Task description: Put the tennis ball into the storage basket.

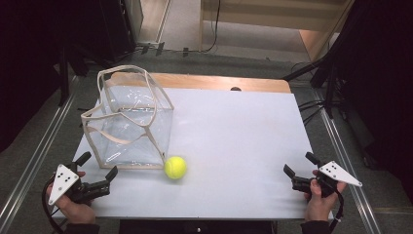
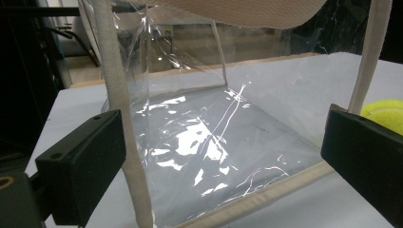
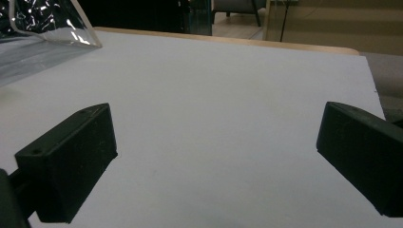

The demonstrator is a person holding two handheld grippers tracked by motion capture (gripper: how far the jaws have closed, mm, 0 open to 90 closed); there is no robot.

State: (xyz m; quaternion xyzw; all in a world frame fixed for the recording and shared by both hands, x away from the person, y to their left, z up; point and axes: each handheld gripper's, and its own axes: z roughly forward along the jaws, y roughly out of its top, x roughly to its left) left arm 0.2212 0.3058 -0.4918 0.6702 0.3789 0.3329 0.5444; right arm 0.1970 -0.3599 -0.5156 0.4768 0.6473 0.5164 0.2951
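The left tool sits at the near left corner of the white tabletop, its jaws spread wide and holding nothing. Just ahead of it stands a clear plastic bag with beige fabric trim and handles, upright and open at the top. In the left gripper view the bag stands close in front of the jaws, one beige handle strap running down just inside the left jaw, apart from the pad as far as can be told. A yellow tennis ball lies on the tabletop to the right of the left tool and a little ahead of it, just beside the bag's near right corner; whether it touches the bag cannot be told. In the left gripper view the ball peeks out above the right jaw.

The right tool is at the near right edge, held in the person's right hand, jaws also wide apart and empty. The ball and bag lie well away to its left. Its own view looks over bare tabletop, with a corner of the bag at far upper left.
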